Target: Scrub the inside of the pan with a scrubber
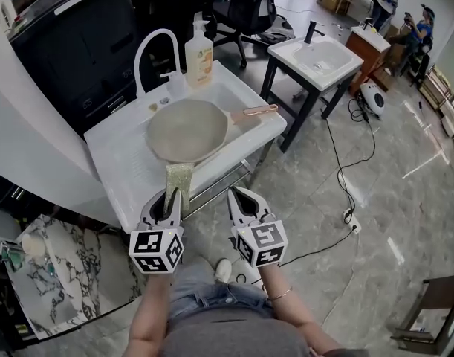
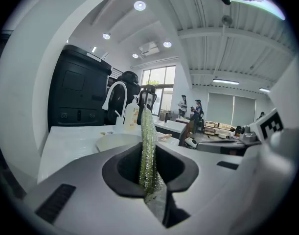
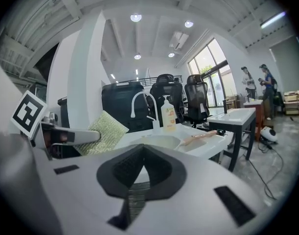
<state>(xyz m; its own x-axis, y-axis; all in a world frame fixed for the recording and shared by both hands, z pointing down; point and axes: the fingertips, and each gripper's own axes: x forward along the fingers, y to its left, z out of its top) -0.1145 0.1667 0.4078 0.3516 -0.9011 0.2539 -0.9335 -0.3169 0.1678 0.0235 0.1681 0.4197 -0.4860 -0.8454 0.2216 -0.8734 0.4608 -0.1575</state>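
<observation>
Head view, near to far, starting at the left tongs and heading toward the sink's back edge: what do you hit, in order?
left tongs → scrubber → pan → soap bottle

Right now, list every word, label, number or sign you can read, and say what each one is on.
No text reads clearly in any view.
Soap bottle: a printed label, too small and blurred to read.
Marker cubes: black-and-white square patterns only, no letters or numbers.
</observation>
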